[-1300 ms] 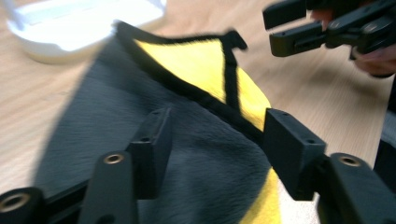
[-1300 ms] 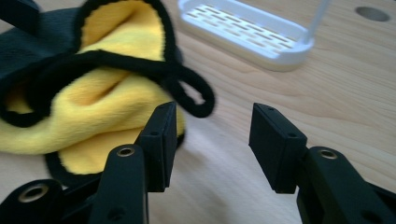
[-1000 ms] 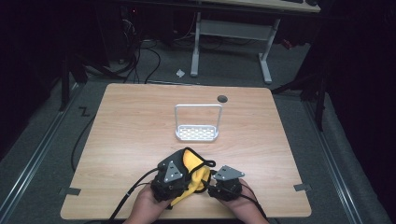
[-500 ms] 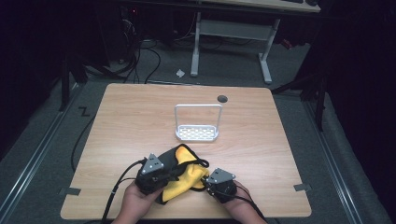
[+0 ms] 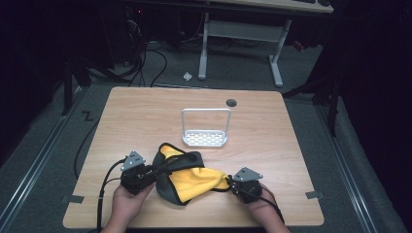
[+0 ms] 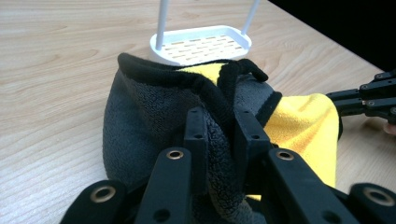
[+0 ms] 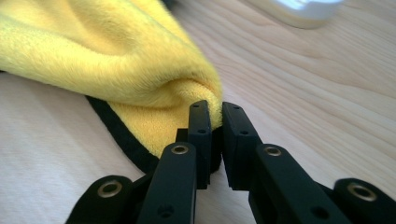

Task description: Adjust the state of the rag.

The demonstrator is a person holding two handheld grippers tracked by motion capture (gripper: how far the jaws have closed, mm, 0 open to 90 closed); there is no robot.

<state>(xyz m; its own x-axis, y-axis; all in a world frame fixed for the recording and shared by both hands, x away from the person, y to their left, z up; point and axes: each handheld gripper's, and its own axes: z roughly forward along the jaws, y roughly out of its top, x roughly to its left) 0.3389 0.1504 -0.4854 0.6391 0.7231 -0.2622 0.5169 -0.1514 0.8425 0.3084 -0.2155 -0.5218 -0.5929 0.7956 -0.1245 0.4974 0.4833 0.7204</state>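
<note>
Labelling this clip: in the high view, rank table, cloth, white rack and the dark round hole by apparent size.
1. Table
2. Yellow and grey cloth
3. White rack
4. Dark round hole

cloth [image 5: 192, 177]: plush towel, yellow on one face, grey on the other, black trim along its edge
state: bunched and folded, partly opened out sideways, the yellow face showing in the middle
pose: stretched across between two pinched ends; grey end gathered into a raised hump, yellow end drawn to a narrow corner
place: on the near side of the white rack [image 5: 206, 127], just short of its perforated base; the grey hump lies nearest the rack
</note>
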